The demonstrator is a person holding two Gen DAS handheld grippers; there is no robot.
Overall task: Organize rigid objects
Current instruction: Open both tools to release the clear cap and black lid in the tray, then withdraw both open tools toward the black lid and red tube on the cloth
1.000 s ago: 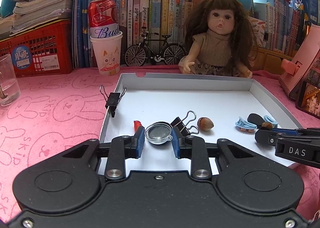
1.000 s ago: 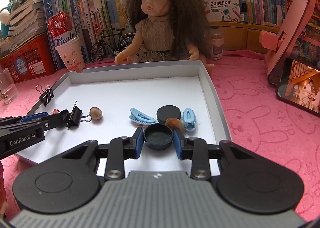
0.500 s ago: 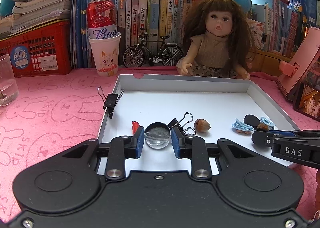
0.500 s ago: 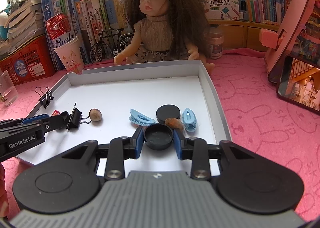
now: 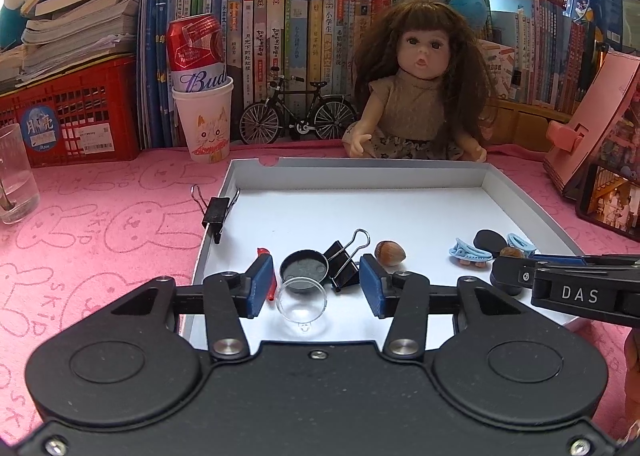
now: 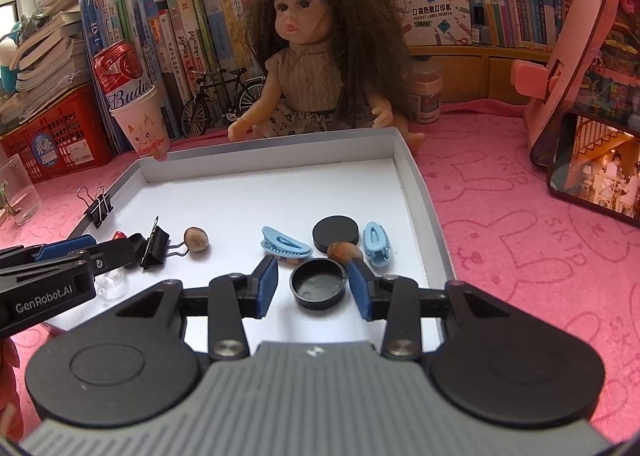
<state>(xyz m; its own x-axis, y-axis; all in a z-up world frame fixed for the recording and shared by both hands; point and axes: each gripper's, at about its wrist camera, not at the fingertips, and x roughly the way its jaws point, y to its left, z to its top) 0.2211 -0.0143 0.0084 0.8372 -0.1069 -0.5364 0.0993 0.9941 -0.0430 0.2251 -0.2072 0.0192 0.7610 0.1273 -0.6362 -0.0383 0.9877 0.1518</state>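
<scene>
Fronting bookshelves [image 5: 304, 32], pink rabbit-print cloth [image 5: 100, 224]

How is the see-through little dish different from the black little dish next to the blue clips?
The clear dish is transparent, so the white tray shows through it; the black dish is solid and dark. The clear dish lies between the open fingers of the left gripper, the black dish between those of the right gripper. Both are small, round, open side up, and touched by neither gripper.

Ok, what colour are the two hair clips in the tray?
Light blue, both hair clips; clearest in the right wrist view.
</scene>
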